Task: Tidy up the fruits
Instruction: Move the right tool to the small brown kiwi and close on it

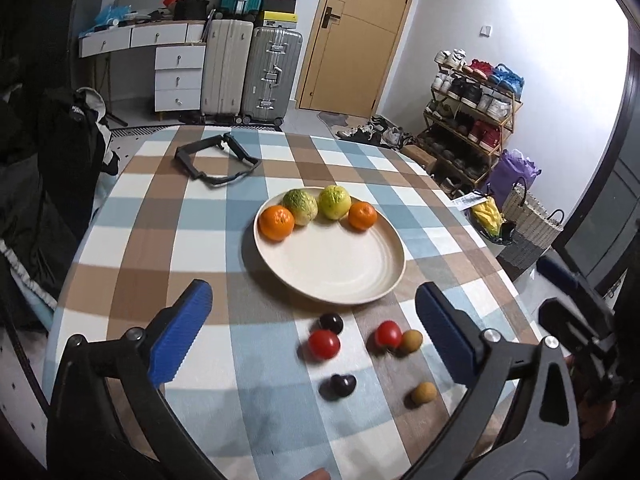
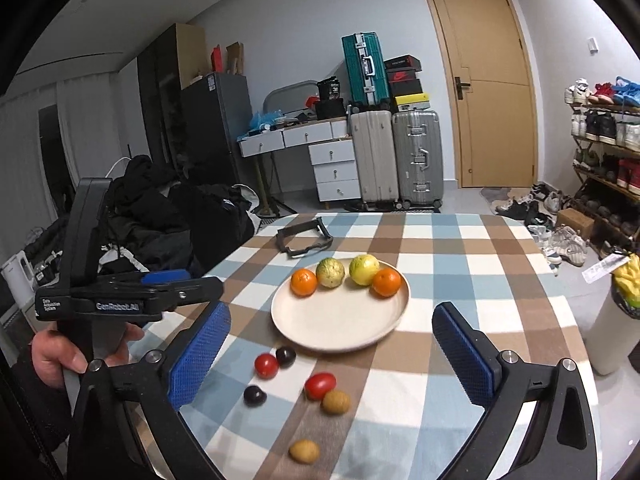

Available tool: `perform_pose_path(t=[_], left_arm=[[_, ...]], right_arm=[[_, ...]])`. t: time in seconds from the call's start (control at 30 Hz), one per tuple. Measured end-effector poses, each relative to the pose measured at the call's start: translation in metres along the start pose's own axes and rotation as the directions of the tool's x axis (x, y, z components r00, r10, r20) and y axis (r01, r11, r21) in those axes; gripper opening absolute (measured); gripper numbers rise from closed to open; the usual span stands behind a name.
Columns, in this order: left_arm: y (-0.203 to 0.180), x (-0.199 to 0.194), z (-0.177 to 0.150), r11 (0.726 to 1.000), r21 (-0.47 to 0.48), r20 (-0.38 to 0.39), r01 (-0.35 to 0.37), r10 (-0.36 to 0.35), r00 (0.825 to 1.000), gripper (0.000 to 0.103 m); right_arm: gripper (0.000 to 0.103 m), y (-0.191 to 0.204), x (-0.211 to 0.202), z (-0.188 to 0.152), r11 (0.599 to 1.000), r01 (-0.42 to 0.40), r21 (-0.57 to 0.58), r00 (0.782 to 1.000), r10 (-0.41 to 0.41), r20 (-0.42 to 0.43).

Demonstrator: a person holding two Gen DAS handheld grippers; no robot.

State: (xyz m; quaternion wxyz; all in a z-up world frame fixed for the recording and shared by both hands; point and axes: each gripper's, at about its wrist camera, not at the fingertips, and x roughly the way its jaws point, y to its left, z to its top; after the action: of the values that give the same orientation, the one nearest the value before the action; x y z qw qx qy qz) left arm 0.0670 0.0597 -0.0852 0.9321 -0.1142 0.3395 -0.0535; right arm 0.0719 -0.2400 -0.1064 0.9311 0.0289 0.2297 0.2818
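A cream plate (image 1: 332, 264) (image 2: 340, 324) on the checked table holds two oranges (image 1: 276, 222) (image 1: 362, 216) and two green-yellow citrus fruits (image 1: 300, 205) (image 1: 334, 201) along its far rim. In front of the plate lie two red tomatoes (image 1: 323, 344) (image 1: 388, 334), two dark plums (image 1: 331, 322) (image 1: 337, 386) and two small brown fruits (image 1: 411, 340) (image 1: 424, 393). My left gripper (image 1: 312, 336) is open above these small fruits and holds nothing. My right gripper (image 2: 332, 352) is open and empty, also over them. The left gripper's body (image 2: 132, 300) shows in the right wrist view.
A black strap-like frame (image 1: 216, 160) (image 2: 304, 238) lies at the table's far side. Dark clothes (image 2: 168, 216) are piled left of the table. Suitcases (image 2: 396, 156), a desk, a door and a shoe rack (image 1: 472, 120) stand beyond it.
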Motion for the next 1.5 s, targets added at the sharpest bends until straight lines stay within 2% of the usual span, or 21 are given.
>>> perform_pose_path(t=[0.2, 0.43, 0.6, 0.97, 1.07, 1.27, 1.33, 1.5], left_arm=[[-0.003, -0.001, -0.021, 1.000, 0.021, -0.018, -0.002, 0.002, 1.000, 0.102], [0.010, 0.009, -0.053, 1.000, -0.005, -0.054, -0.017, 0.017, 0.998, 0.102], [0.015, 0.024, -0.069, 1.000, -0.020, -0.101, -0.017, 0.015, 0.995, 0.102], [0.021, 0.033, -0.078, 0.999, -0.023, -0.129, -0.025, 0.022, 0.991, 0.102], [0.025, 0.037, -0.080, 0.999, -0.028, -0.143, -0.033, 0.028, 0.989, 0.102], [0.028, 0.040, -0.081, 0.998, -0.028, -0.152, -0.059, 0.054, 0.987, 0.102], [0.028, 0.041, -0.081, 0.998, -0.023, -0.153, -0.063, 0.059, 0.986, 0.102], [0.026, 0.043, -0.081, 0.997, -0.016, -0.161, -0.071, 0.068, 0.985, 0.102]], right_arm=[[0.103, 0.003, -0.001, -0.023, 0.998, 0.049, 0.029, 0.998, -0.048, -0.034], [0.103, 0.012, 0.011, -0.058, 0.999, 0.017, 0.034, 0.990, -0.012, -0.142], [0.103, 0.012, 0.026, -0.083, 0.997, 0.035, 0.067, 0.968, -0.017, -0.250], [0.100, 0.018, 0.047, -0.100, 0.997, -0.018, 0.081, 0.950, 0.042, -0.310], [0.092, 0.020, 0.050, -0.100, 0.997, -0.031, 0.076, 0.947, 0.054, -0.317], [0.068, 0.019, 0.057, -0.104, 0.997, -0.022, 0.072, 0.938, 0.046, -0.343], [0.056, 0.019, 0.058, -0.105, 0.997, -0.030, 0.071, 0.934, 0.053, -0.354], [0.038, 0.018, 0.060, -0.109, 0.997, -0.039, 0.068, 0.931, 0.061, -0.360]])
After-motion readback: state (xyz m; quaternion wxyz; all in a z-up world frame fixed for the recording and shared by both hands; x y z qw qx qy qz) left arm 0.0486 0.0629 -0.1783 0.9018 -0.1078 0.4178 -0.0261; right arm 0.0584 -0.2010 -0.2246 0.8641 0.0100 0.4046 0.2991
